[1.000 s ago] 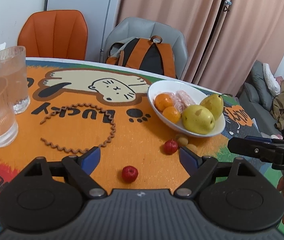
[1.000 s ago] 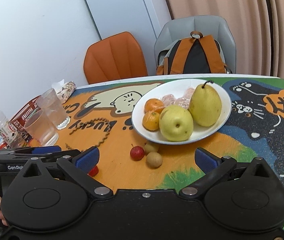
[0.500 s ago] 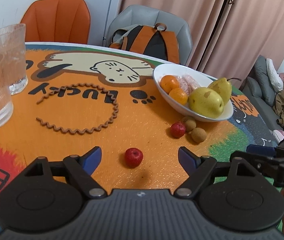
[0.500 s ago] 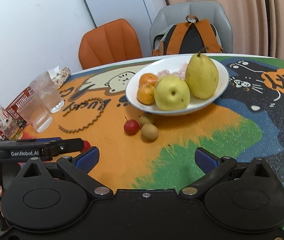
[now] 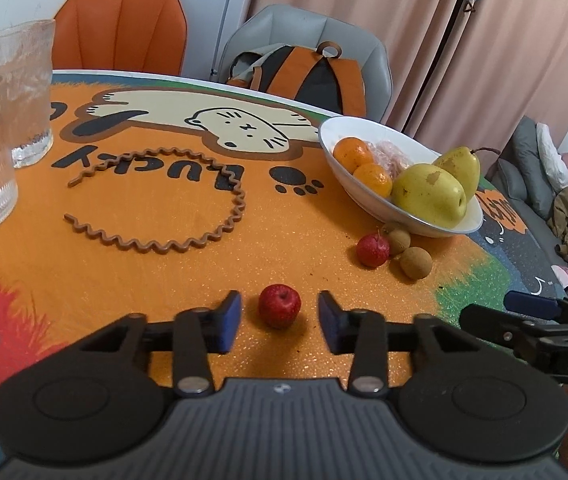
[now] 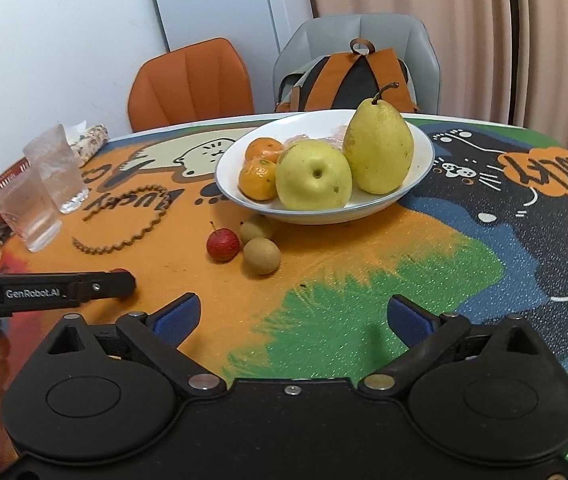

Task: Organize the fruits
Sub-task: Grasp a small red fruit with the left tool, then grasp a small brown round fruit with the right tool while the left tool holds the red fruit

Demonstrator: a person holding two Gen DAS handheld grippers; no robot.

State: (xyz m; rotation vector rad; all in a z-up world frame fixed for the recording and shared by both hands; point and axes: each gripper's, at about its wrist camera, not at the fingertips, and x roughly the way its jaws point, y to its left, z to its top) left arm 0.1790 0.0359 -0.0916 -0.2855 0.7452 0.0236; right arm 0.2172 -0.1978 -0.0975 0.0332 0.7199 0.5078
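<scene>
The left gripper (image 5: pixel 280 318) is closing around a small red fruit (image 5: pixel 279 305) near the table's (image 5: pixel 84 272) near edge, pads not yet touching it. From the right wrist, that fruit is almost hidden behind the left gripper's finger (image 6: pixel 100 284). The right gripper (image 6: pixel 294 316) gapes wide, empty, over the green patch. The white bowl (image 6: pixel 420 148) hides the wrapped pink items behind pears.

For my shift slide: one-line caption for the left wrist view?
Left tool closing around a small red fruit on the orange mat, pads not yet touching; bowl of pears and oranges beyond.

Three small fruits (image 6: pixel 244 244) lie before the bowl (image 6: pixel 420 168).
</scene>
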